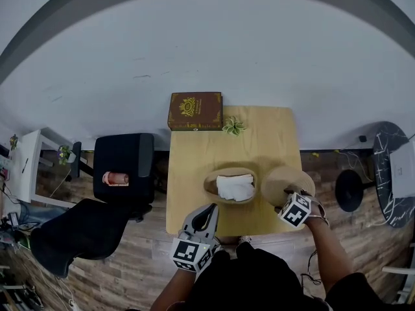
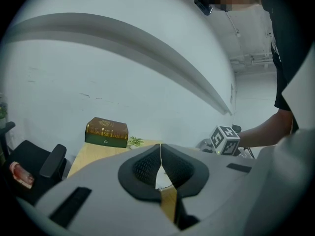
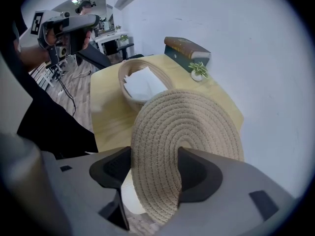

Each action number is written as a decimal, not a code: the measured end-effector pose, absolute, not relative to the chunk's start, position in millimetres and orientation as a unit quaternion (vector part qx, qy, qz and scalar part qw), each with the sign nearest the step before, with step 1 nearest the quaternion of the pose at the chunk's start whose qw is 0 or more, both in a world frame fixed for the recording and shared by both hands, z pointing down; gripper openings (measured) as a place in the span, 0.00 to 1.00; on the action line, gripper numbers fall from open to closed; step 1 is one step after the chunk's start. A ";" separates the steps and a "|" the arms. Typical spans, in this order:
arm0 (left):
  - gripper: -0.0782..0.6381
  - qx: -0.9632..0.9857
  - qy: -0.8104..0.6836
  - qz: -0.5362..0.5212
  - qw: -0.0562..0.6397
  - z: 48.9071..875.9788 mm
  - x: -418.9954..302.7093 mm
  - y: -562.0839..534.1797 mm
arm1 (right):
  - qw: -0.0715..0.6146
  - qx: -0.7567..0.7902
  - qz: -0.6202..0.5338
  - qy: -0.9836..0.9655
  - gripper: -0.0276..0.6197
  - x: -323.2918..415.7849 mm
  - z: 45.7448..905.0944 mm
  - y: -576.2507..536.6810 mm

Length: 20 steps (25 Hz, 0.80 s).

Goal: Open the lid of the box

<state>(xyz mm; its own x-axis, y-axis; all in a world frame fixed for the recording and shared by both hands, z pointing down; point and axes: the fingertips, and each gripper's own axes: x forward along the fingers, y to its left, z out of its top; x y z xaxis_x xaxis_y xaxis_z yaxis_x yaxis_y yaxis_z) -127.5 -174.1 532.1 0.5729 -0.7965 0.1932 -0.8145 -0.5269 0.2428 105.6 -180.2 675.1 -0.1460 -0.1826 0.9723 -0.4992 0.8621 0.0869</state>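
Note:
A round woven basket [image 1: 214, 181] stands on the wooden table [image 1: 194, 154] with a white cloth [image 1: 235, 188] inside, its top uncovered. My right gripper [image 1: 283, 202] is shut on the edge of the woven round lid [image 1: 286, 182], which is lifted just right of the basket. In the right gripper view the lid [image 3: 189, 127] fills the gap between both pads, and the basket [image 3: 129, 72] lies beyond. My left gripper [image 1: 206, 218] hovers at the table's front edge, shut and empty; its pads [image 2: 147, 165] meet.
A dark ornate book-shaped box [image 1: 194, 111] and a small potted plant [image 1: 233, 126] sit at the table's far edge by the white wall. A black chair [image 1: 123, 167] stands left of the table. A round black stand [image 1: 350, 190] is on the floor at the right.

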 end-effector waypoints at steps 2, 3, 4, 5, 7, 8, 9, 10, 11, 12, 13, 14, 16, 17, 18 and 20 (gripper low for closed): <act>0.14 0.873 -0.461 0.032 0.157 534.1 -125.1 -175.3 | 0.616 0.226 0.131 -0.744 0.53 111.0 680.4 -180.4; 0.14 0.873 -0.460 0.034 0.158 534.9 -123.9 -176.0 | 0.618 0.223 0.132 -0.742 0.53 113.4 683.5 -180.0; 0.14 0.873 -0.460 0.035 0.159 535.7 -122.6 -176.8 | 0.620 0.220 0.133 -0.741 0.53 115.5 686.7 -179.1; 0.14 0.873 -0.459 0.037 0.160 536.7 -121.3 -177.5 | 0.622 0.217 0.134 -0.740 0.53 117.2 689.9 -178.1; 0.14 0.873 -0.459 0.042 0.162 539.6 -118.9 -178.2 | 0.623 0.211 0.137 -0.741 0.53 118.7 696.2 -175.8; 0.14 0.872 -0.459 0.044 0.162 541.2 -118.2 -178.4 | 0.622 0.207 0.138 -0.743 0.53 118.1 699.1 -174.9; 0.14 0.872 -0.460 0.046 0.163 542.7 -117.8 -178.8 | 0.621 0.203 0.139 -0.744 0.53 117.7 702.1 -174.0; 0.14 0.871 -0.460 0.049 0.164 544.1 -117.3 -179.3 | 0.621 0.199 0.141 -0.745 0.53 117.5 705.2 -173.0; 0.14 0.870 -0.461 0.051 0.166 545.4 -116.6 -179.8 | 0.620 0.194 0.143 -0.746 0.53 117.2 708.0 -172.3; 0.14 0.870 -0.461 0.053 0.168 546.7 -115.7 -180.1 | 0.620 0.190 0.145 -0.747 0.53 117.4 710.9 -171.6; 0.14 0.869 -0.461 0.055 0.168 547.7 -114.8 -180.2 | 0.622 0.186 0.145 -0.747 0.53 118.2 714.0 -170.9; 0.14 0.869 -0.462 0.057 0.169 548.4 -113.9 -180.1 | 0.624 0.182 0.143 -0.747 0.53 118.6 716.9 -170.9; 0.14 0.868 -0.464 0.060 0.168 549.4 -111.8 -180.2 | 0.626 0.173 0.137 -0.748 0.52 117.9 722.0 -172.7; 0.14 0.867 -0.465 0.062 0.168 549.9 -110.4 -180.5 | 0.627 0.169 0.136 -0.749 0.52 117.7 724.8 -173.3; 0.14 0.867 -0.465 0.063 0.169 550.7 -108.7 -180.9 | 0.626 0.164 0.137 -0.750 0.52 117.4 727.6 -173.6; 0.14 0.865 -0.467 0.066 0.172 553.2 -104.9 -181.3 | 0.625 0.156 0.140 -0.752 0.52 116.9 733.2 -173.8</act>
<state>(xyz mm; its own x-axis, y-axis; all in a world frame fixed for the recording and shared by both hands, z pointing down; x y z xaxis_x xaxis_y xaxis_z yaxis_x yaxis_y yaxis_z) -104.9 -181.3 553.2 0.5561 -0.7846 0.2742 -0.8299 -0.5057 0.2358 116.9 -173.8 733.2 -0.1692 -0.0593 0.9838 -0.4086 0.9126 -0.0153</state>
